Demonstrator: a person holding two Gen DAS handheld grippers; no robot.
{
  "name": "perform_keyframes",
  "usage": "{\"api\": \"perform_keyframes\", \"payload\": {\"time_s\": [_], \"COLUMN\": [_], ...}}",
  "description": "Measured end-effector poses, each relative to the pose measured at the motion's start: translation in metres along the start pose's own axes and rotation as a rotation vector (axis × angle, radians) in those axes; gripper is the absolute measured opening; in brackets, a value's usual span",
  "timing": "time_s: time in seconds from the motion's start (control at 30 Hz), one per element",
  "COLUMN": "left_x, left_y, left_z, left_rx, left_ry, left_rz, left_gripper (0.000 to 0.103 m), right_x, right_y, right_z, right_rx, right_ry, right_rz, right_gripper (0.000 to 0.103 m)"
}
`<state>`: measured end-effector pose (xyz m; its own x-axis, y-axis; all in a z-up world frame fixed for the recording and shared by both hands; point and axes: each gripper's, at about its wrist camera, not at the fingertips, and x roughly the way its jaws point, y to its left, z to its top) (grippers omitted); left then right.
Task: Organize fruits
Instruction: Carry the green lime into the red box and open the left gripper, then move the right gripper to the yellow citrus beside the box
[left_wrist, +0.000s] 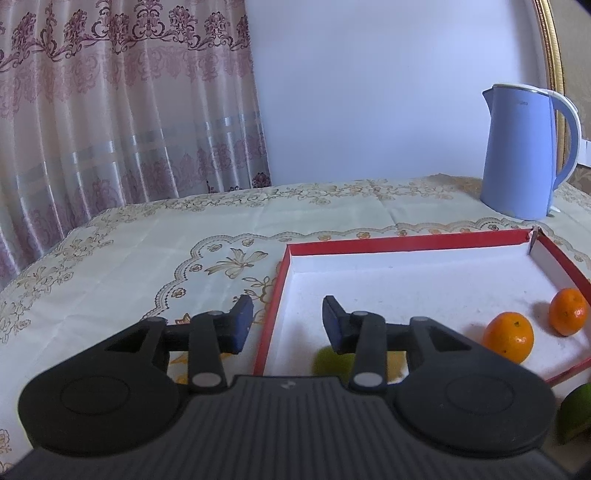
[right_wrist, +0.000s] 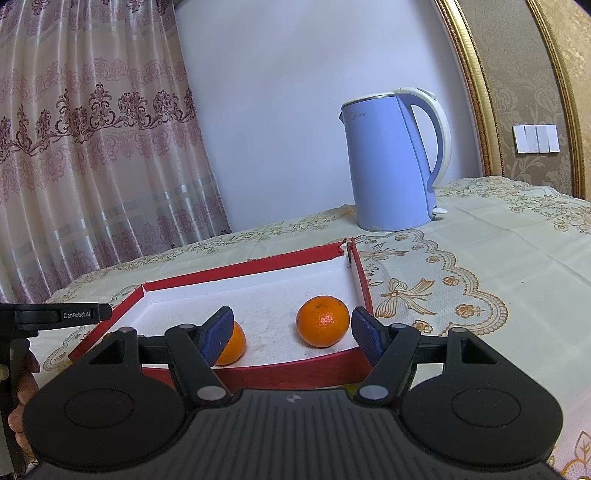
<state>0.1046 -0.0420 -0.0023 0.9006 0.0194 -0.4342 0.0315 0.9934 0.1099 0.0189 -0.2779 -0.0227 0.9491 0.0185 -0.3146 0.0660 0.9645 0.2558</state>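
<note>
A shallow red box with a white floor (left_wrist: 406, 280) (right_wrist: 288, 376) lies on the table. Two oranges sit inside it: one (left_wrist: 509, 336) (right_wrist: 232, 345) and another (left_wrist: 567, 311) (right_wrist: 323, 321) by the right wall. A green fruit (left_wrist: 334, 363) lies in the box under my left gripper, partly hidden by a finger. Another green fruit (left_wrist: 576, 411) lies outside the box at the right edge. My left gripper (left_wrist: 288, 323) is open and empty over the box's left wall. My right gripper (right_wrist: 291, 334) is open and empty, above the box's near wall.
A blue electric kettle (left_wrist: 521, 151) (right_wrist: 391, 162) stands behind the box at the back of the table. A floral tablecloth (left_wrist: 147, 251) covers the table. Curtains (left_wrist: 110, 110) hang behind on the left. The left gripper's body (right_wrist: 55, 315) shows at the right view's left edge.
</note>
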Motion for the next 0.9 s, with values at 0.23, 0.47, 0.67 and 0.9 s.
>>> {"api": "perform_keyframes", "payload": {"time_s": [0.23,0.47,0.67,0.9], "left_x": [-0.027,-0.061,-0.069,-0.070], "left_y": [0.023,0.069,0.107,0.111], "left_z": [0.002,-0.036,-0.059,-0.065], "left_rx": [-0.051,-0.033,-0.129,-0.146], "left_ry": [-0.063,-0.082,-0.056,-0.076], "left_rz": [0.022,0.080,0.086,0.061], "left_gripper": [0.092,0.103,0.103,0.103], "right_x": [-0.002,-0.009,-0.012,-0.003], "right_y": [-0.003,0.019,0.072,0.101], "right_z": [0.000,-0.001,-0.015,-0.027], "right_rx": [0.009,-0.072,-0.284,-0.386], "right_ry": [-0.018,0.007,0.116,0.204], "right_rz": [-0.001,0.080,0.174,0.180], "right_gripper": [0.070,0.070,0.070,0.069]}}
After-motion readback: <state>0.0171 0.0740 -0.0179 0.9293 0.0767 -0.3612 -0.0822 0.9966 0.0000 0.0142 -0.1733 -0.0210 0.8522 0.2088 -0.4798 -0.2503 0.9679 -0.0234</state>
